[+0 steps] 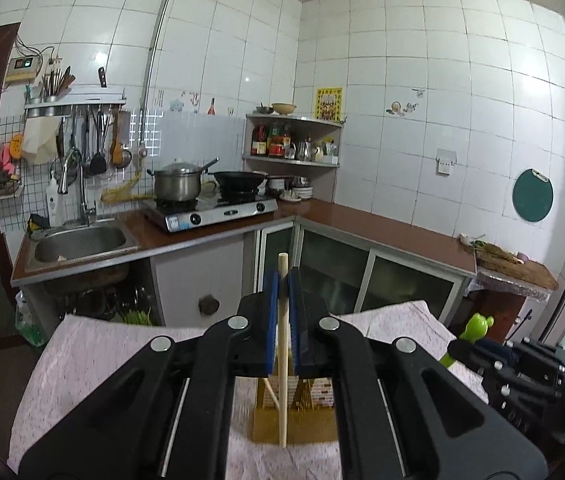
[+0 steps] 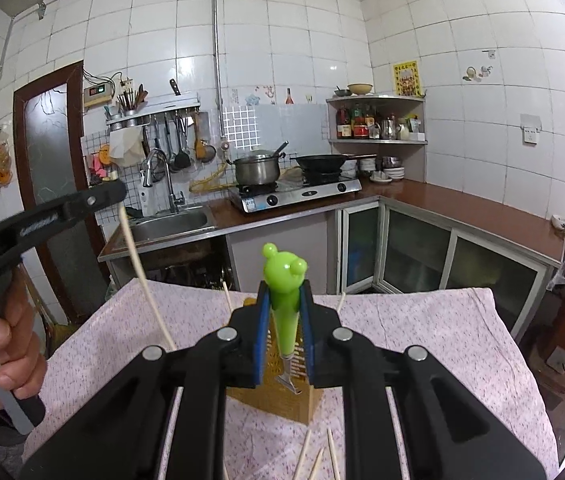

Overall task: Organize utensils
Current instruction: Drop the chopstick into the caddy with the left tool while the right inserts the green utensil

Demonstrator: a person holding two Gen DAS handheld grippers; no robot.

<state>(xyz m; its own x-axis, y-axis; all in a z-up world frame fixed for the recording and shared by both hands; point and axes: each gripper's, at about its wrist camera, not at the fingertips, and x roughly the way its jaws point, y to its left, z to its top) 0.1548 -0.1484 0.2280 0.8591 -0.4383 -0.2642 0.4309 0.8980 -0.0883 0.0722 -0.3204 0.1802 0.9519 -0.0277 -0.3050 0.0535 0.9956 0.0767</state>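
Observation:
My left gripper (image 1: pixel 282 280) is shut on a wooden chopstick (image 1: pixel 282 344) that stands upright, its lower end in or just over a yellow-brown utensil holder (image 1: pixel 314 396) on the pink cloth; another chopstick leans there. In the right wrist view the left gripper (image 2: pixel 116 196) shows at left with its chopstick (image 2: pixel 142 276). My right gripper (image 2: pixel 285 300) is shut on a green frog-headed utensil (image 2: pixel 284 292), its metal end over the holder (image 2: pixel 302 396). Chopsticks (image 2: pixel 226 298) stick out of the holder. Loose chopsticks (image 2: pixel 318 456) lie on the cloth in front.
The table wears a pink patterned cloth (image 2: pixel 422 332). Behind it runs a brown counter (image 1: pixel 362 220) with a sink (image 1: pixel 78 244), a gas stove with a pot (image 1: pixel 176 184) and a wok. The right gripper with the green utensil (image 1: pixel 474 328) sits at the left view's right edge.

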